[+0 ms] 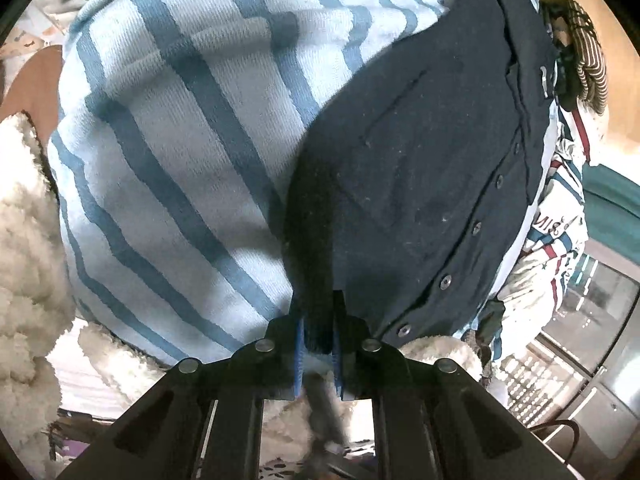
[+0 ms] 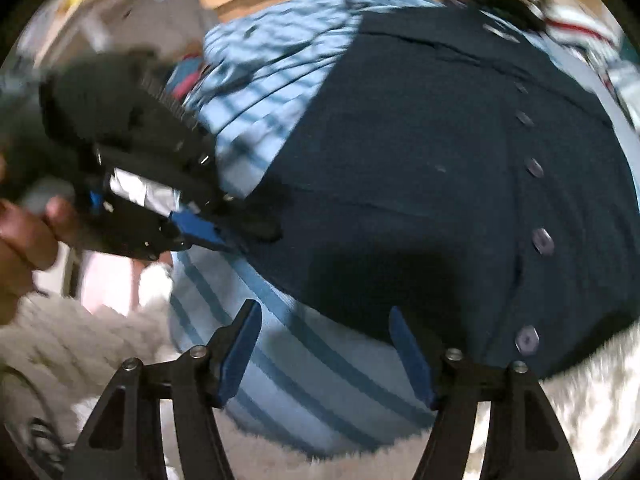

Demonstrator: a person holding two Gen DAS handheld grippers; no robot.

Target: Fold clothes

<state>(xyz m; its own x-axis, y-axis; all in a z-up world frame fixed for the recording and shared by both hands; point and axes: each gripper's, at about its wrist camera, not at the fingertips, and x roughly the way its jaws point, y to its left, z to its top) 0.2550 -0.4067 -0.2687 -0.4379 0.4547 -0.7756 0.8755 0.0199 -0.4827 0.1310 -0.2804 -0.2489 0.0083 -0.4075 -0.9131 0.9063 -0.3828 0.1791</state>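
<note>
1 navy shirt [image 1: 420, 168] lies on 1 striped cloth [image 1: 168, 128]; left gripper [image 1: 319, 332] pinches the shirt's edge, right gripper [image 2: 324, 354] gapes wide, holding nothing.

The left gripper [image 1: 319, 328] is showing black angular arms with round silver screws and ribbed blue pads. The right gripper [image 2: 325, 350] is looking the same: black frame, silver screw heads, flat blue fingers [image 2: 240, 354].
</note>
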